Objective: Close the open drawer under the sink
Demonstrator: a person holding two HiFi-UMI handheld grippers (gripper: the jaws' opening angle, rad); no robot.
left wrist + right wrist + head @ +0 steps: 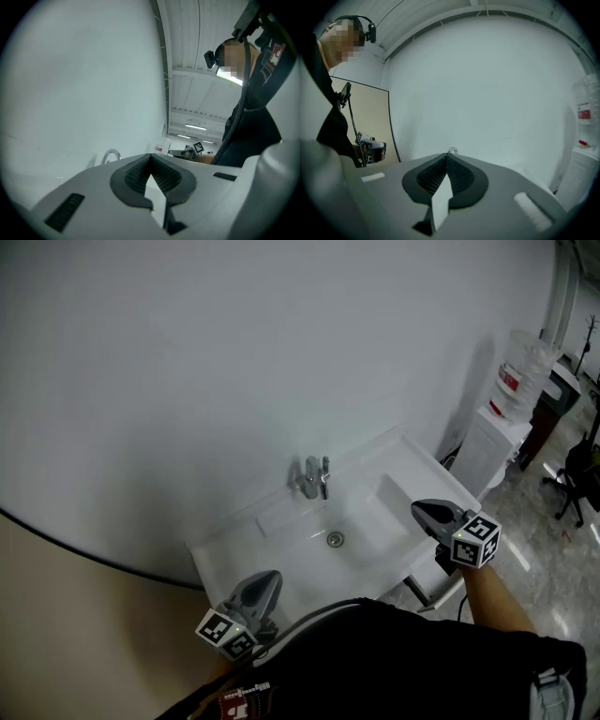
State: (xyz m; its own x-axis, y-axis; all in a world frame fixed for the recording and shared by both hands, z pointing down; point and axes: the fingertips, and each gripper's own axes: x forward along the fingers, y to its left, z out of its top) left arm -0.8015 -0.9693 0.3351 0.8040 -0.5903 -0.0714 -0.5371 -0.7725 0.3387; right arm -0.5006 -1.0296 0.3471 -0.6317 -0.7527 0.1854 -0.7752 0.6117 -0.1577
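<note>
A white sink [412, 465] with a chrome faucet [314, 477] stands against a pale wall. My body hides the space under the basin. Only a pale edge [424, 589] shows below its front right corner, and I cannot tell whether that is the drawer. My left gripper [267, 579] hovers at the sink's front left corner, shut and holding nothing. My right gripper [419, 509] hangs over the front right corner, also shut and holding nothing. In the left gripper view, the left gripper [150, 155] has its jaws together. In the right gripper view, the right gripper [446, 154] looks the same.
A water dispenser [511, 418] stands right of the sink against the wall. A black office chair [577, 474] sits on the tiled floor at far right. A beige wall section [56, 615] with a dark curved border lies to the left.
</note>
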